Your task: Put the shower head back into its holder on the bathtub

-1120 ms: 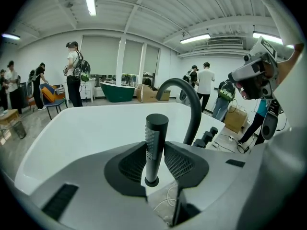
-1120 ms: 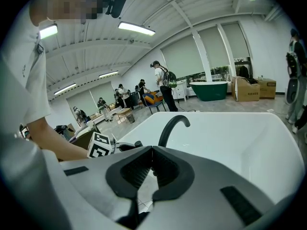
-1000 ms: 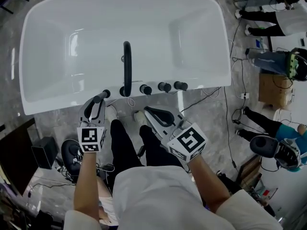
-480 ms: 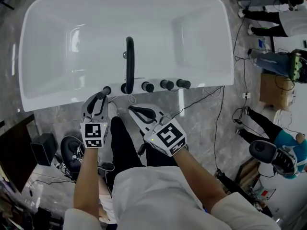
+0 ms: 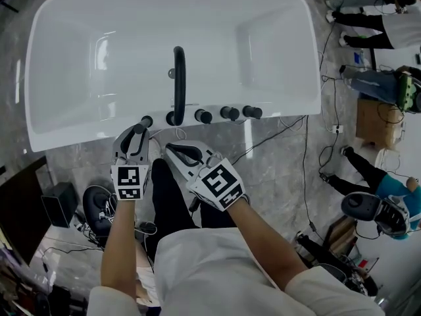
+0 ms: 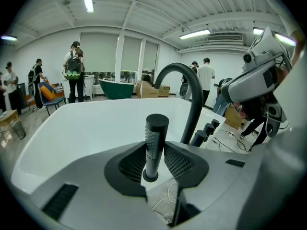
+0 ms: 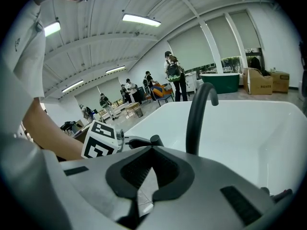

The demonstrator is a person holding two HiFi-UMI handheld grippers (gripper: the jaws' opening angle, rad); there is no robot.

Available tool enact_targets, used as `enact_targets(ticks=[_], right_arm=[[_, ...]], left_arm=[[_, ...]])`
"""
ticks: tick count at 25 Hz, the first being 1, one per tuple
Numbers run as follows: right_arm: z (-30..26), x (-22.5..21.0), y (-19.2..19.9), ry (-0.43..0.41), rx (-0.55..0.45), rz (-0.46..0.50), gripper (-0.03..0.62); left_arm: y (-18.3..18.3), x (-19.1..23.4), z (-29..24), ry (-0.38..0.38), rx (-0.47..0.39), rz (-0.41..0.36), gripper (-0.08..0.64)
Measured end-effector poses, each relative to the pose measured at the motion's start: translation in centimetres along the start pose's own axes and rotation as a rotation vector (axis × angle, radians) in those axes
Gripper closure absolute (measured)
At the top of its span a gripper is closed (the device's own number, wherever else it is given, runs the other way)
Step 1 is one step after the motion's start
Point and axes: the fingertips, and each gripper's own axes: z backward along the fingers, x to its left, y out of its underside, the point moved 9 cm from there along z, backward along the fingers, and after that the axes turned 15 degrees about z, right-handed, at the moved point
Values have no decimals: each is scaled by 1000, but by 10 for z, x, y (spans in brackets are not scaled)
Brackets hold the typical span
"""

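Note:
The black cylindrical shower head stands upright at the near rim of the white bathtub, left of the faucet. My left gripper is shut on it. In the left gripper view the pads press both sides of the shower head, with my left gripper low on its stem. The stem's ringed foot meets the rim; whether it sits in a holder I cannot tell. My right gripper hovers open just right of the left one, below the rim. Nothing lies between the jaws of my right gripper.
A tall black arched faucet rises mid-rim, with three black knobs to its right. A thin hose loops below the rim. Cables cross the marble floor. People and boxes stand at the right.
My right gripper has moved left and down, closing in beside the left gripper. The left gripper and the shower head have stayed put.

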Motion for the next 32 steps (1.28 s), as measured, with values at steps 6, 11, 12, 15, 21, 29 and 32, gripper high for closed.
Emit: enact_targets(ticks=[6,11,12,15,21,29,32], right_arm=[[-2,1,0,5,0,-18,577],[2,-1,1,9,3,-18,577],[2,-2,1,10,5,-19,577],[4,-3,2,17,2,-20,576],[12,-5,-2,25,-18,-25,577],[12,-7,-4,4,-17,3,577],[16,-6,-7,-16,-24,15,577]], left_arm=[[2,-1,0,4,14,-43,437],[0,-3,-1,9,26,-40,436],[0,-3,-2,9,27,-35,434],[-1,-1,-4,9,34,-27,434],[2,-2,-6,14,79,-26,400],[2,-5,6,-30,98,-6,345],[-3,-10,18,-49,84,2,345]])
